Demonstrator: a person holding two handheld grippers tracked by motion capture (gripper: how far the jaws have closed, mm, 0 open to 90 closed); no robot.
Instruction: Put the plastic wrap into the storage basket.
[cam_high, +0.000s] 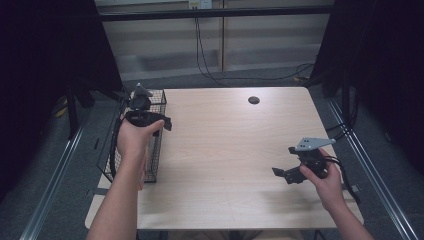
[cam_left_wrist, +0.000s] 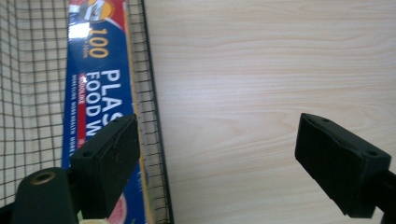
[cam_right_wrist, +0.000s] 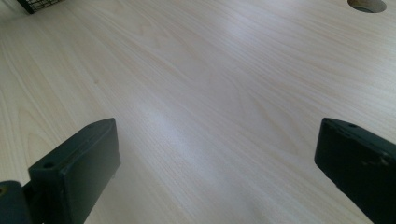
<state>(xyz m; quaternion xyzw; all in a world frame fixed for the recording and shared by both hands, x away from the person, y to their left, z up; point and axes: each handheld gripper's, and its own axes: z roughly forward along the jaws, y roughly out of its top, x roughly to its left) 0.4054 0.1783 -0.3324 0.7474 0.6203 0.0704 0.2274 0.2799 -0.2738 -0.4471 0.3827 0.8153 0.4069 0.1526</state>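
The open left hand-held gripper (cam_left_wrist: 215, 163) hovers at the wire basket (cam_left_wrist: 152, 116); the food wrap box (cam_left_wrist: 95, 84) lies lengthwise under its left jaw. The right hand-held gripper (cam_right_wrist: 217, 177), open too, is well apart.

- The right gripper (cam_right_wrist: 217, 172) has its two black jaws spread wide, nothing between them.
- Beneath it lies a pale wood-grain tabletop (cam_right_wrist: 210, 84).
- A corner of a black wire-mesh basket (cam_right_wrist: 39, 4) sits at the top left.
- A round hole (cam_right_wrist: 367, 5) in the tabletop shows at the top right.
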